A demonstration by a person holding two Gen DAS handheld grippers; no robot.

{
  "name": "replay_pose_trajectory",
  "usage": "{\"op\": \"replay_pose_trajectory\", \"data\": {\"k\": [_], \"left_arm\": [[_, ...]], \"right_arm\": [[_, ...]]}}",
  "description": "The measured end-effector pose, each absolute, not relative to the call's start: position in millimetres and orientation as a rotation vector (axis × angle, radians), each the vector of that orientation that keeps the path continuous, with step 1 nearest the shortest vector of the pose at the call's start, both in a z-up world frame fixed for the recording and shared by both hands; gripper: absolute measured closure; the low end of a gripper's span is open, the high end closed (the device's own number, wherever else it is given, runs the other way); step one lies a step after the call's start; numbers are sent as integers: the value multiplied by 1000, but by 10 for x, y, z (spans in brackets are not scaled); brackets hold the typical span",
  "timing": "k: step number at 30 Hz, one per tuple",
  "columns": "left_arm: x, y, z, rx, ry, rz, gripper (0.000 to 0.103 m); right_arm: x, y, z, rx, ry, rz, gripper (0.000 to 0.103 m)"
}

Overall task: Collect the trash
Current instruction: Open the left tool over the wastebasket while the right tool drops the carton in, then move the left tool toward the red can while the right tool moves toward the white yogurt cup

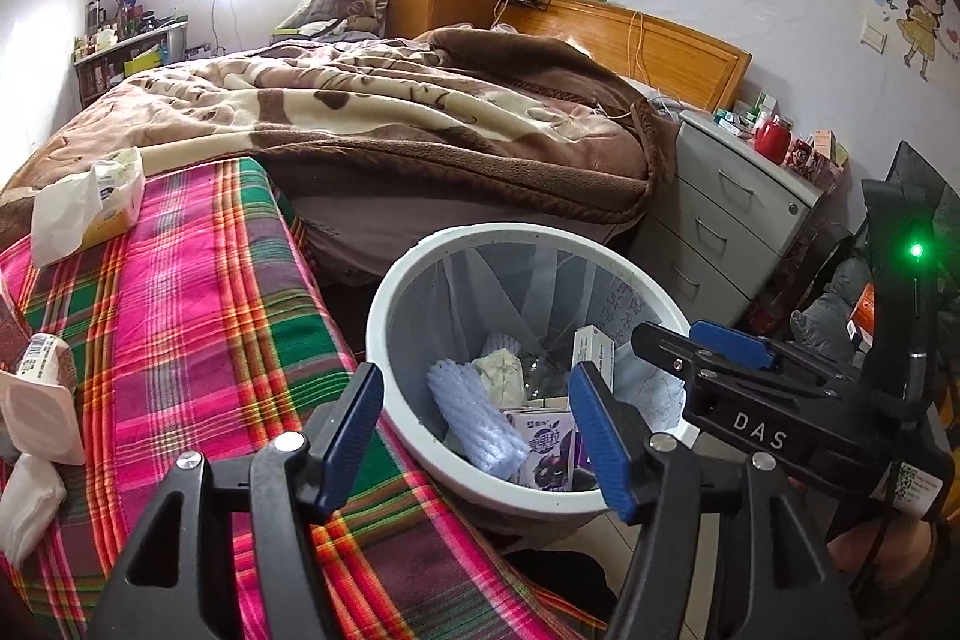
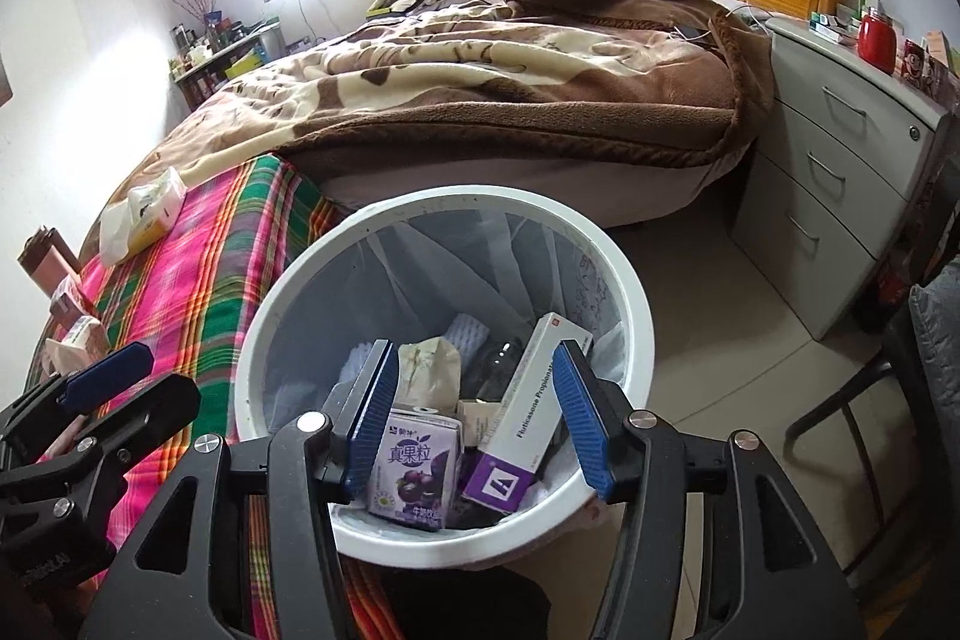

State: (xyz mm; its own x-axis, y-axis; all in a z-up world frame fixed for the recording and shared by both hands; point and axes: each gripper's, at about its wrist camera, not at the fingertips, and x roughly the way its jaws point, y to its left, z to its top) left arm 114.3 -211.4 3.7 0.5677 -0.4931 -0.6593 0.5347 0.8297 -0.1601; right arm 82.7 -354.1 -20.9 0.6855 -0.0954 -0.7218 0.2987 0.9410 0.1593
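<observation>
Left gripper (image 1: 477, 427) tilted downward, jaws parted and empty, right gripper (image 2: 474, 415) beside it, likewise angled down, jaws apart, nothing between them

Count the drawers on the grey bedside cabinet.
3, stacked on the cabinet right of the bed: top drawer, middle drawer, bottom drawer. None seems hidden.

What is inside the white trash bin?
In the white trash bin: a purple drink carton, a long medicine box, foam netting and crumpled paper. Anything beneath them is covered.
</observation>
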Motion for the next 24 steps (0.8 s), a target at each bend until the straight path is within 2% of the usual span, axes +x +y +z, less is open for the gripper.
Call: {"op": "replay_pose_trajectory", "data": {"k": [15,18,20,24], "left_arm": [[1019,-1567,111,37,709,-505,35],[1001,-1423,104,32,701,-480,35],[993,-1325,96,25,695,-460,34],[988,-1112,79,12,688,-408,33]], "right_arm": [[803,-3213,-120,261,744,-148,47],[810,-3121,-120,258,738,-122,45],[823,-3059,-125,258,734,-105,40],[855,-2929,-128,257,727,-66,38]]}}
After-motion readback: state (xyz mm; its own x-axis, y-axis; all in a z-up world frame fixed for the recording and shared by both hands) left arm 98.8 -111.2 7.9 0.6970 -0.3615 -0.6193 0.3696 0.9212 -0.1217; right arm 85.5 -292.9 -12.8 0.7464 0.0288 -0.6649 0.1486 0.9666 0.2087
